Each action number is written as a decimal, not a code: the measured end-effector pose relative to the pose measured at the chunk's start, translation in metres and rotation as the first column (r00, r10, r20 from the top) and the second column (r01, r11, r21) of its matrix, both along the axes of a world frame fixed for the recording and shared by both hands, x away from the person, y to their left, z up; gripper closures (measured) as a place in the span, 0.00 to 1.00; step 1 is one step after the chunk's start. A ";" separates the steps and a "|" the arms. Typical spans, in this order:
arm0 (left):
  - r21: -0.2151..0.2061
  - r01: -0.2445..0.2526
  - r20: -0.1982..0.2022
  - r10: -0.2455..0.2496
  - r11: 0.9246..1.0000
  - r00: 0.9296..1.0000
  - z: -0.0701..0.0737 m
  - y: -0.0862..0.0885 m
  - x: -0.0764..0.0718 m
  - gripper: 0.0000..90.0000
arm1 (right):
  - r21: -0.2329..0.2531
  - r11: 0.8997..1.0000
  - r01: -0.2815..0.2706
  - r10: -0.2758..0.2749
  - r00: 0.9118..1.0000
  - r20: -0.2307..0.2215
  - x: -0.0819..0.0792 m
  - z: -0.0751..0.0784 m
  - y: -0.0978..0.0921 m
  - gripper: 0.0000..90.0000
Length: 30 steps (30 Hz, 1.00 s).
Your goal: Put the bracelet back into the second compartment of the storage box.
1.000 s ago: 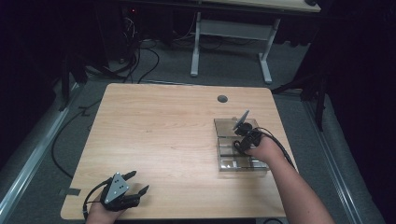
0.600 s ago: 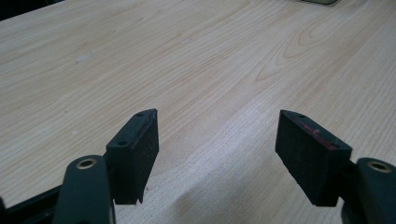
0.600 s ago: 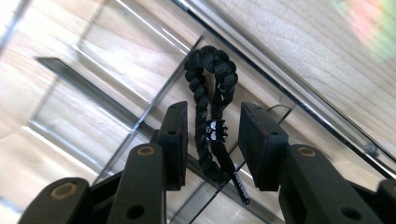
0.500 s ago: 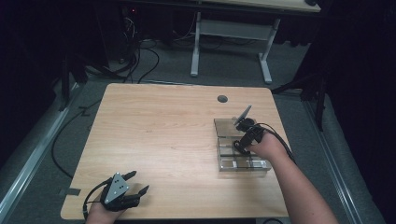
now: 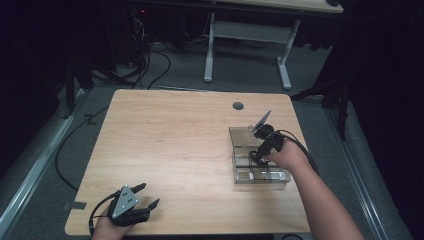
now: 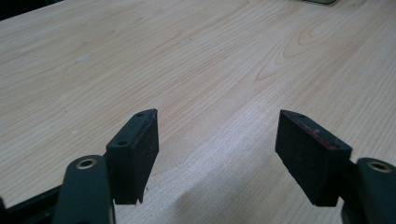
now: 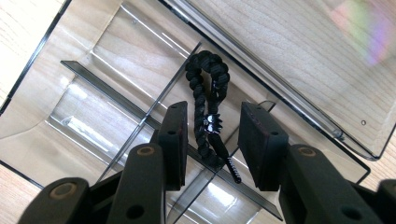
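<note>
Item: a black braided cord bracelet (image 7: 207, 100), seen in the right gripper view lying inside a clear plastic divided box (image 7: 84, 109), draped over one of the inner dividers, with its looped end pointing away from the tongs and its thin tail end nearest them. The right tongs (image 7: 215, 140) are held low over the box, jaws spread apart, with the bracelet's lower length and metal bead placed between the two pads; whether a pad touches the cord cannot be told. The box lid (image 7: 299, 51) is opened back and lies flat beyond the bracelet. In the high view, the box (image 5: 250, 172) is set on the right part of the pale wooden worktop (image 5: 175, 145), and the right tongs (image 5: 256, 156) are reached into it from the person's right hand (image 5: 285, 156). The left tongs (image 5: 147, 196) are rested at the near left corner of the worktop, well apart from the box; in the left gripper view the left tongs (image 6: 217, 140) are shown spread wide over bare wood, nothing held. A small round grey grommet (image 5: 238, 106) is set into the worktop near its far edge.
</note>
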<state>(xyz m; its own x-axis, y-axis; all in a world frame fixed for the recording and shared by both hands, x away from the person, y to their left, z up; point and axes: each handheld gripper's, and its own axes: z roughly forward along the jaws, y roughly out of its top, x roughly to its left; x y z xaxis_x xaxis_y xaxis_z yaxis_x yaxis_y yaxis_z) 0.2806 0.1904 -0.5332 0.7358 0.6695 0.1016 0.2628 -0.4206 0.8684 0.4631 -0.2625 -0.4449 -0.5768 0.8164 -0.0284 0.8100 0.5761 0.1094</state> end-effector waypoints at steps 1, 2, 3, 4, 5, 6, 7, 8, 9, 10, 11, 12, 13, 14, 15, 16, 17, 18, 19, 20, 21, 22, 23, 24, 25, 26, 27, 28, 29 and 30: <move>0.000 0.000 0.000 0.000 1.000 1.000 0.000 0.000 0.000 0.34 | -0.001 1.000 0.008 -0.008 1.000 -0.004 -0.001 0.000 0.001 0.71; 0.000 0.000 0.000 0.000 1.000 1.000 0.000 0.000 0.000 0.34 | 0.000 1.000 0.000 0.000 1.000 -0.003 -0.001 0.000 0.001 0.71; 0.000 0.000 0.000 0.000 1.000 1.000 0.000 0.000 0.000 0.34 | 0.005 1.000 0.003 -0.003 1.000 0.001 -0.003 0.000 0.001 0.72; 0.001 0.001 0.001 -0.001 1.000 1.000 0.000 0.000 0.000 0.34 | 0.011 1.000 0.004 -0.004 1.000 0.001 -0.004 -0.001 0.000 0.72; 0.001 0.001 -0.001 -0.001 1.000 1.000 0.000 0.000 0.000 0.34 | 0.015 1.000 0.014 -0.014 1.000 0.001 -0.005 -0.001 0.000 0.73; 0.002 0.001 -0.002 -0.001 1.000 1.000 0.000 0.000 0.000 0.34 | 0.016 1.000 0.013 -0.013 1.000 0.001 -0.007 -0.002 -0.001 0.73; 0.002 0.001 -0.001 -0.001 1.000 1.000 0.000 0.000 0.000 0.34 | 0.015 1.000 0.022 -0.022 1.000 -0.004 -0.009 -0.002 -0.001 0.74; 0.004 0.001 -0.001 -0.001 1.000 1.000 0.000 0.000 0.000 0.34 | 0.020 0.999 0.036 -0.036 0.999 -0.004 -0.011 -0.003 -0.001 0.75; 0.004 0.001 0.001 -0.001 1.000 1.000 0.000 0.000 0.000 0.34 | 0.023 0.999 0.024 -0.024 1.000 -0.002 -0.012 -0.003 -0.003 0.76; 0.006 0.001 0.000 -0.001 1.000 1.000 0.000 0.000 0.000 0.34 | 0.022 1.000 0.015 -0.015 1.000 0.004 -0.014 -0.003 -0.003 0.78; 0.006 0.000 0.000 0.000 1.000 1.000 0.000 0.000 0.000 0.34 | 0.032 0.999 0.019 -0.020 1.000 0.005 -0.017 -0.003 -0.003 0.79; 0.006 0.000 0.000 0.000 1.000 1.000 0.000 0.000 0.000 0.34 | 0.037 0.999 0.018 -0.018 1.000 0.006 -0.019 -0.003 -0.004 0.80; 0.006 0.000 0.000 0.000 1.000 1.000 0.000 0.000 0.000 0.34 | 0.040 0.999 0.019 -0.020 1.000 0.006 -0.021 -0.003 -0.004 0.81; 0.007 0.000 0.000 0.000 1.000 1.000 0.000 0.000 0.000 0.34 | 0.045 0.999 0.021 -0.021 1.000 0.009 -0.024 -0.002 -0.004 0.82; 0.007 0.000 -0.001 0.000 1.000 1.000 0.000 0.000 0.000 0.34 | 0.053 0.998 0.021 -0.022 1.000 0.011 -0.026 -0.003 -0.004 0.82; 0.007 -0.001 0.000 0.001 1.000 1.000 0.000 0.000 0.000 0.34 | 0.047 0.999 0.018 -0.019 1.000 0.011 -0.029 -0.002 -0.004 0.83; 0.008 0.000 0.000 0.000 1.000 1.000 0.000 0.000 0.000 0.34 | 0.041 0.999 0.015 -0.016 1.000 0.017 -0.031 -0.002 -0.004 0.83; 0.008 -0.001 0.000 0.001 1.000 1.000 0.000 0.000 0.000 0.34 | 0.051 0.999 0.015 -0.016 1.000 0.023 -0.033 -0.002 -0.004 0.84; 0.009 0.000 0.000 0.000 1.000 1.000 0.000 0.000 0.000 0.34 | 0.070 0.997 0.019 -0.021 0.999 0.026 -0.035 -0.001 -0.005 0.84; 0.009 -0.001 0.000 0.001 1.000 1.000 0.000 0.000 0.000 0.34 | 0.074 0.997 0.025 -0.027 0.999 0.028 -0.038 -0.001 -0.005 0.84; 0.009 -0.001 0.001 0.001 1.000 1.000 0.000 0.000 0.000 0.34 | 0.075 0.997 0.023 -0.025 0.999 0.031 -0.041 -0.001 -0.005 0.84; 0.010 -0.001 0.000 0.001 1.000 1.000 0.000 0.000 0.000 0.34 | 0.078 0.997 0.021 -0.024 0.999 0.032 -0.043 -0.002 -0.005 0.85; 0.010 0.000 0.000 0.000 1.000 1.000 0.000 0.000 0.000 0.34 | 0.070 0.997 0.007 -0.010 0.999 0.034 -0.045 -0.002 -0.005 0.84; 0.010 -0.001 0.000 0.001 1.000 1.000 0.000 0.000 0.000 0.34 | 0.070 0.997 0.011 -0.014 0.999 0.038 -0.048 -0.002 -0.004 0.85; 0.010 -0.001 0.000 0.001 1.000 1.000 0.000 0.000 0.000 0.34 | 0.090 0.996 0.017 -0.021 0.999 0.041 -0.050 -0.002 -0.004 0.85; 0.010 -0.001 0.000 0.001 1.000 1.000 0.000 0.000 0.000 0.34 | 0.105 0.994 0.019 -0.024 0.999 0.044 -0.052 -0.002 -0.004 0.85; 0.010 -0.001 0.001 0.001 1.000 1.000 0.000 0.000 0.000 0.34 | 0.109 0.994 0.020 -0.025 0.999 0.047 -0.054 -0.001 -0.004 0.85; 0.010 -0.002 0.000 0.002 1.000 1.000 0.000 0.000 0.000 0.34 | 0.107 0.994 0.014 -0.020 0.998 0.055 -0.056 -0.001 -0.004 0.86; 0.011 -0.001 0.000 0.001 1.000 1.000 0.000 0.000 0.000 0.34 | 0.116 0.993 0.015 -0.021 0.998 0.058 -0.058 -0.002 -0.004 0.86; 0.011 -0.002 0.000 0.002 1.000 1.000 0.000 0.000 0.000 0.34 | 0.111 0.994 0.015 -0.022 0.998 0.058 -0.061 -0.002 -0.003 0.86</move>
